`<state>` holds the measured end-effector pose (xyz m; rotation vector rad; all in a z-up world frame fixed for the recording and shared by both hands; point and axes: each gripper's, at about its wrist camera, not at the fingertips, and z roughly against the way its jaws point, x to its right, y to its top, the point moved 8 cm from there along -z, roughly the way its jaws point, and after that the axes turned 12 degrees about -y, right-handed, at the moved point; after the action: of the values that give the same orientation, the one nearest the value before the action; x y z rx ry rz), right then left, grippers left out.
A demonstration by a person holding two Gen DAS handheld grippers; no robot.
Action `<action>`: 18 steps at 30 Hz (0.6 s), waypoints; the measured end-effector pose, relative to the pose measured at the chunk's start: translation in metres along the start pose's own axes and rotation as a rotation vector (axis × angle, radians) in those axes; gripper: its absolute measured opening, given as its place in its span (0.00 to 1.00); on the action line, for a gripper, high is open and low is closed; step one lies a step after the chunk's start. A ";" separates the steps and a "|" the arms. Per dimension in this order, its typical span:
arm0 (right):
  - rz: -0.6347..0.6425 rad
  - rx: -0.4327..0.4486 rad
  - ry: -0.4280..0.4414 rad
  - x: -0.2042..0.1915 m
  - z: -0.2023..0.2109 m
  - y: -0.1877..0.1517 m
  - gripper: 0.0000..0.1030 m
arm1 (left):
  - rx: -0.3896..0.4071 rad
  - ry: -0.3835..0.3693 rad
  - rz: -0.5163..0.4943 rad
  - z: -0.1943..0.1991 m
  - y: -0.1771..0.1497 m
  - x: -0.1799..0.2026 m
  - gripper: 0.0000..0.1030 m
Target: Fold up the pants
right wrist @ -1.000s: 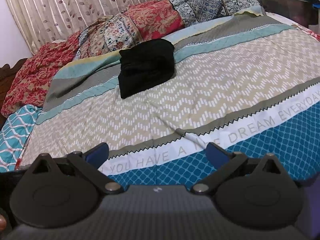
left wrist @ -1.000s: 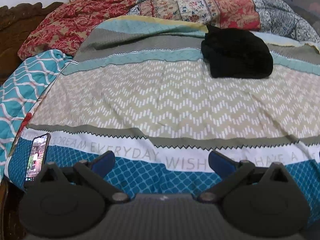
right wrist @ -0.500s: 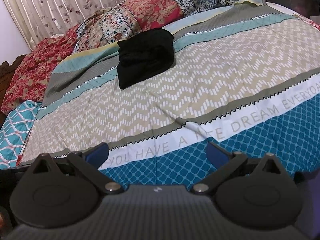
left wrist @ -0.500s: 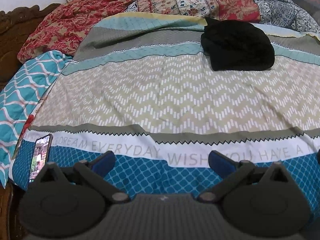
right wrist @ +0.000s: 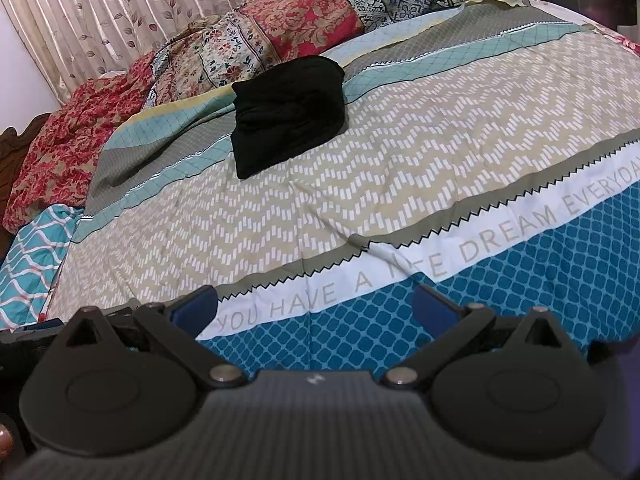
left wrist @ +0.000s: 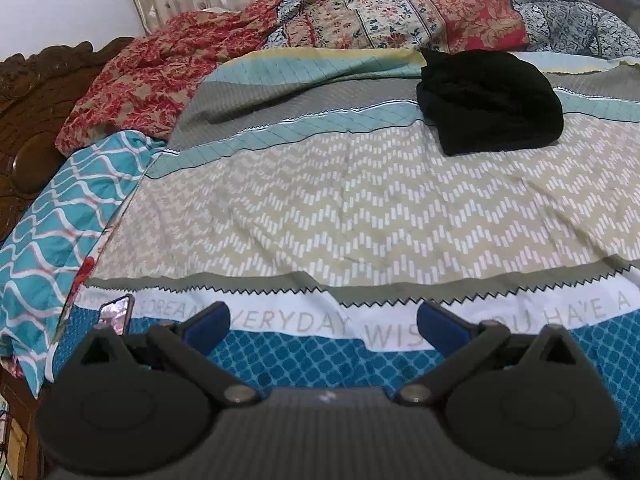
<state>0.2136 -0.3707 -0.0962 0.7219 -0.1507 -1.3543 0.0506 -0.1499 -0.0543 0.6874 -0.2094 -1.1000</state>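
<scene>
Black pants lie folded in a compact bundle on the far part of the bedspread, near the pillows. Left gripper and right gripper are held over the near edge, jaws spread wide, nothing gripped. Phone is seen beside the left gripper.

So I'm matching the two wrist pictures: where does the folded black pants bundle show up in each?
Left wrist: black pants bundle upper right, far across the bedspread.
Right wrist: bundle upper middle, left of centre.
Shared landmark: red floral quilt just behind the bundle.
</scene>
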 end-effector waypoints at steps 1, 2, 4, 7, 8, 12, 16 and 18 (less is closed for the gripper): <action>0.001 0.000 0.000 -0.001 0.000 0.000 1.00 | 0.001 0.002 -0.002 0.000 0.000 0.000 1.00; 0.002 0.001 0.000 -0.001 0.001 0.000 1.00 | 0.001 -0.001 -0.002 0.000 0.000 0.000 1.00; 0.005 0.004 0.000 -0.002 0.002 0.000 1.00 | -0.001 -0.013 0.002 0.000 0.000 0.000 1.00; 0.011 0.022 -0.005 -0.002 0.003 0.002 1.00 | -0.007 -0.041 0.006 0.000 -0.001 0.004 1.00; 0.013 0.032 -0.008 -0.002 0.005 0.003 1.00 | -0.013 -0.056 0.009 0.000 -0.002 0.006 1.00; 0.016 0.059 -0.016 -0.001 0.007 0.007 1.00 | -0.059 -0.148 0.035 -0.002 -0.007 0.016 1.00; 0.004 0.061 -0.021 0.004 0.006 0.009 1.00 | -0.088 -0.213 0.037 -0.003 -0.011 0.028 1.00; -0.001 0.067 -0.024 0.006 0.006 0.010 1.00 | -0.092 -0.226 0.034 -0.001 -0.011 0.033 1.00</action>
<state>0.2206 -0.3777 -0.0875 0.7625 -0.2161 -1.3643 0.0581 -0.1813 -0.0680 0.4757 -0.3599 -1.1471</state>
